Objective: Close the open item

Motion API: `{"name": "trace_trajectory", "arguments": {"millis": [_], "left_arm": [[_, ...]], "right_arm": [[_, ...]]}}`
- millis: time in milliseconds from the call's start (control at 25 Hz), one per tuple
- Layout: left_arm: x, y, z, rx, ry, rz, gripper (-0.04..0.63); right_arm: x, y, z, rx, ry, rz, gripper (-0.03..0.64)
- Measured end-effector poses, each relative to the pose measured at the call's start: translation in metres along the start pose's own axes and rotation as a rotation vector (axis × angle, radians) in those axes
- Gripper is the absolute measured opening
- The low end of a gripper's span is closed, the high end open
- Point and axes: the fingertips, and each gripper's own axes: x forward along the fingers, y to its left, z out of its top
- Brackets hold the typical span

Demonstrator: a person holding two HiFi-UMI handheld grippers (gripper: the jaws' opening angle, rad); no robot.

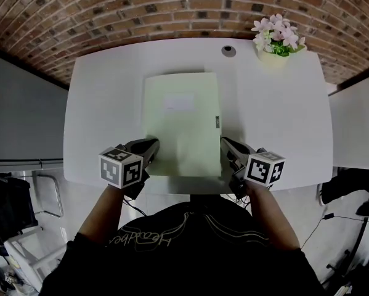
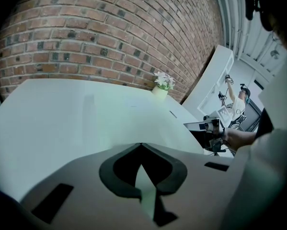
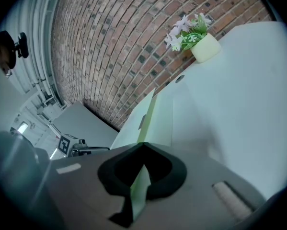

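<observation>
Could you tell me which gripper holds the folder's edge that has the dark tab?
The right gripper, shut on the green folder along the edge bearing the dark tab; the left gripper clamps the plain opposite edge.

Parts of the folder's (image 1: 181, 122) two side edges vanish under the left tool (image 1: 148, 147) and right tool (image 1: 229, 145), which are pinched on them. Each gripper view shows only a thin pale sliver in the jaw gap. The white label (image 1: 178, 103) on its cover and the dark tab (image 1: 217, 121) at its right edge are too small to read. The round thing (image 1: 228, 50) beside the flower pot (image 1: 271, 55) on the surface (image 1: 276, 116) cannot be identified.
</observation>
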Motion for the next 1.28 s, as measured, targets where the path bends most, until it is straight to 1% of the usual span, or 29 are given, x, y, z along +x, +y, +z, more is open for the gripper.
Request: {"name": "trace_trajectory", "arguments": {"millis": [120,280,520,640,720,880,1280], "left_arm": [[0.001,0.0,-0.001,0.011,0.006,0.012,0.002],[0.003,0.0,-0.003,0.034,0.021,0.039,0.002],[0.008,-0.001,-0.005,0.096,0.061,0.082,0.002],[0.009,-0.001,-0.005,0.115,0.074,0.1,0.003],[0.01,0.0,-0.006,0.126,0.082,0.115,0.002],[0.011,-0.001,-0.007,0.165,0.118,0.144,0.002],[0.015,-0.002,-0.008,0.221,0.2,0.172,0.002]], "right_arm": [[0.0,0.001,0.0,0.016,-0.006,0.009,0.004],[-0.001,0.0,0.0,0.011,-0.008,0.008,0.004],[-0.003,-0.001,-0.002,0.011,-0.007,0.016,0.004],[-0.004,-0.001,-0.002,0.007,-0.001,0.012,0.005],[-0.003,0.003,0.001,0.006,-0.007,0.026,0.005],[0.0,0.009,0.007,-0.017,-0.009,0.037,0.005],[0.018,0.018,0.008,-0.086,0.028,0.058,0.004]]}}
